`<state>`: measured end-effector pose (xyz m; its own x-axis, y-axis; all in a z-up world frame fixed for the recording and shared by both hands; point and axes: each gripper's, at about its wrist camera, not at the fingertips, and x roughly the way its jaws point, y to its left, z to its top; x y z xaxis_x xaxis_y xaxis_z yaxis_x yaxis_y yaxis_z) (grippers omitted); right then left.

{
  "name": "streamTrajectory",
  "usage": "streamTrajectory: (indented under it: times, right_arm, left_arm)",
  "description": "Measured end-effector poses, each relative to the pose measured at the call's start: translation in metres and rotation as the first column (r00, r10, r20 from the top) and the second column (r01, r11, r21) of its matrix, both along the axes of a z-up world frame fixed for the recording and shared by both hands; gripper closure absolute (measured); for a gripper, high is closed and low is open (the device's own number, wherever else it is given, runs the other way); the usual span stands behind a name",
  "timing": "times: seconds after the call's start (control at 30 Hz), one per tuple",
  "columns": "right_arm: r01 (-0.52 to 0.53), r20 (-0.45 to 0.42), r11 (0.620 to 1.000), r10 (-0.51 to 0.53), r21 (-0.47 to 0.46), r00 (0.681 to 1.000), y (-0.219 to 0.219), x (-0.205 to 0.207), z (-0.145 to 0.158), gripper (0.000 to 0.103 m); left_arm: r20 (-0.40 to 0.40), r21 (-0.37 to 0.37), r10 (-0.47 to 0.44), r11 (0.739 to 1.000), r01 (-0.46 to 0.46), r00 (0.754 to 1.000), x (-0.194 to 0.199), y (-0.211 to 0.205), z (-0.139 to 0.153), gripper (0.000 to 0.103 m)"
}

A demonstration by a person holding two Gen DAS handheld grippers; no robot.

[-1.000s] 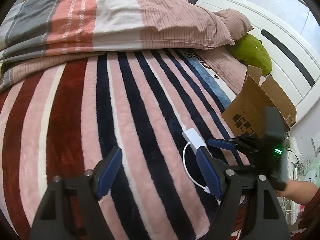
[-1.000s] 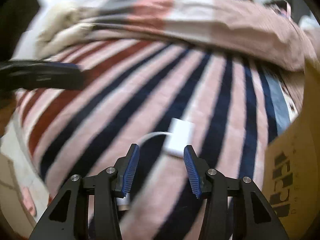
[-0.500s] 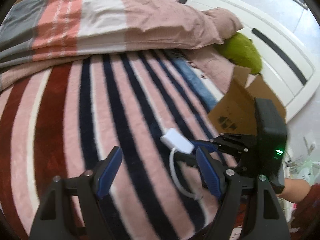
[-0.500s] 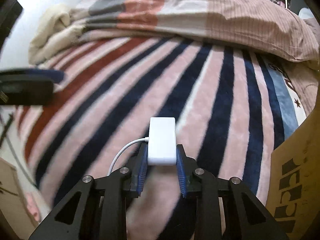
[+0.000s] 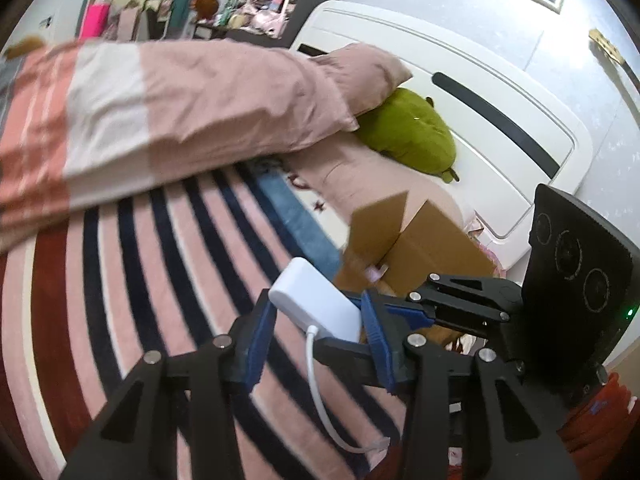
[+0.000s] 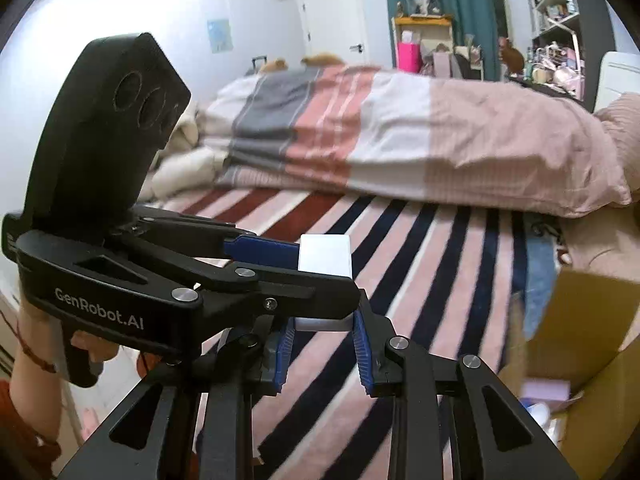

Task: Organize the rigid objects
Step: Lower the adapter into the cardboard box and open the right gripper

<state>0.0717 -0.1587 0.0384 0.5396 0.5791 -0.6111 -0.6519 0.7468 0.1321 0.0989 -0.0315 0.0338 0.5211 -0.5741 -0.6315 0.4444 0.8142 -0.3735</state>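
A white charger block [image 5: 316, 300] with a short white cable [image 5: 320, 396] is held up above the striped blanket. My left gripper [image 5: 316, 330] has closed around it; its blue pads press the block's sides. My right gripper [image 6: 322, 344] also grips the same block [image 6: 325, 258], coming in from the right in the left wrist view [image 5: 396, 312]. In the right wrist view the left gripper's body [image 6: 120, 280] crosses in front from the left. An open cardboard box [image 5: 416, 252] stands just behind the block.
The bed has a pink, navy and red striped blanket [image 5: 160, 280], a folded pink duvet [image 5: 180, 112], a green plush pillow [image 5: 408, 132] and a white headboard [image 5: 480, 100]. The box shows at lower right in the right wrist view [image 6: 580, 340], with small items inside.
The right gripper shut on the charger and lifted it off the blanket. The left gripper swung right toward the box and closed on the raised charger too.
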Motion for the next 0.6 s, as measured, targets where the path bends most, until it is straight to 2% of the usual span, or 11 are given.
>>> streamTrajectory:
  times: [0.17,0.3,0.47,0.6]
  right_arm:
    - [0.068,0.027,0.997,-0.068,0.025,0.997,-0.043,0.013,0.024,0.081]
    - [0.142,0.031,0.989,-0.143,0.037,0.989,-0.087,0.024,0.035,0.081]
    - [0.237,-0.013,0.971,-0.236,0.024,0.972,-0.136,0.038,0.028,0.081]
    - [0.288,-0.046,0.958,-0.287,-0.005,0.957,-0.167,0.047,0.015,0.081]
  left_arm:
    - [0.023,0.032,-0.048,0.998,0.047,0.999,0.022,-0.054,0.029,0.066]
    - [0.013,0.046,-0.104,0.994,0.103,0.994,0.045,-0.1,0.039,0.066]
    - [-0.017,0.087,-0.17,0.981,0.171,0.985,0.067,-0.16,0.03,0.066]
    - [-0.054,0.116,-0.203,0.971,0.208,0.978,0.075,-0.192,0.014,0.066]
